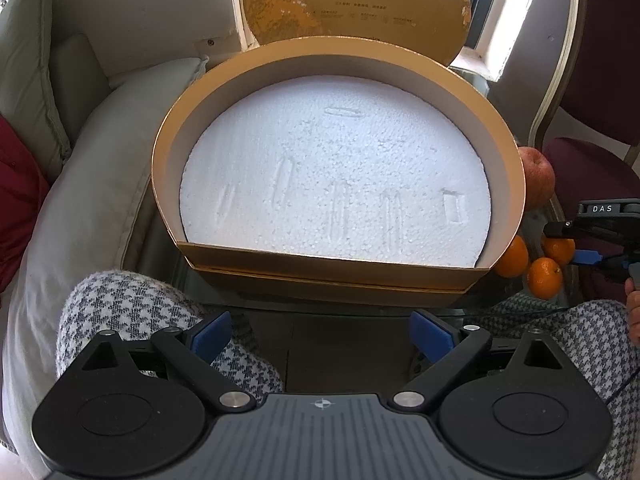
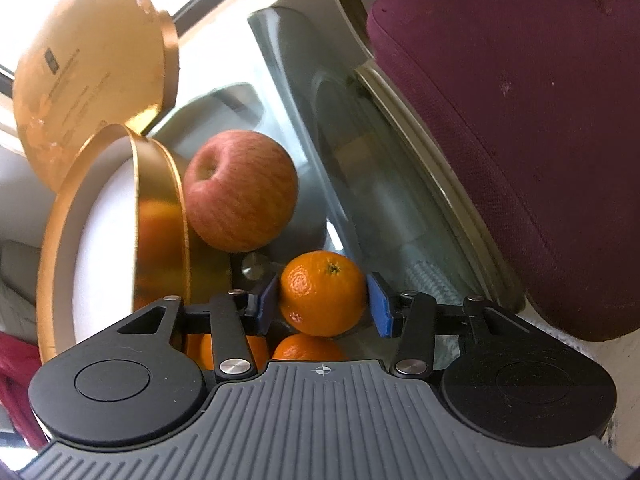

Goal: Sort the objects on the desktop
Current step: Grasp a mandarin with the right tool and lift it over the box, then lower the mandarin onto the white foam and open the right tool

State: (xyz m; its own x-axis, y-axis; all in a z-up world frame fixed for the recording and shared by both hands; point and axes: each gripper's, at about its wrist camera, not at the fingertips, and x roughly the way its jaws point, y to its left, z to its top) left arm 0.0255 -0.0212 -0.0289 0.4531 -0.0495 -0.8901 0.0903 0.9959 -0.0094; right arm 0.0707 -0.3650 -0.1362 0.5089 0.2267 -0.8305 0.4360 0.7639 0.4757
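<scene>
Left wrist view, tool: the left gripper (image 1: 322, 338) sits at the bottom centre of the frame, its blue pads spread wide with nothing between them.
Left wrist view, container: the gold box (image 1: 340, 268) fills the middle of the frame; its white foam liner (image 1: 336, 176) is bare, and its round lid (image 1: 356, 4) stands propped at the top centre.
Left wrist view, fruit: an apple (image 1: 538, 178) and three oranges (image 1: 544, 278) lie at the right edge, just beside the box wall, on the glass table (image 1: 360, 320).
Left wrist view, other tool: the right gripper (image 1: 576, 244) reaches in from the right edge toward the oranges.
Right wrist view, tool: the jaws of the right gripper (image 2: 322, 304) bracket the top orange (image 2: 322, 294) at lower centre. The left pad looks to be touching the peel, while a thin gap seems to remain at the right pad, so the grasp is not yet closed.
Right wrist view, appearance: the orange is round, glossy and dimpled, with its stem scar facing up; it rests on other oranges (image 2: 308, 348) below it.
Right wrist view, surroundings: the apple (image 2: 240, 192) lies above centre, against the gold box (image 2: 160, 216) at left.
Step in hand: picking the first orange, judged from the bare liner.
Next move: close both pads evenly, lift clear of the neighbouring fruit, then carry left over the box rim.
</scene>
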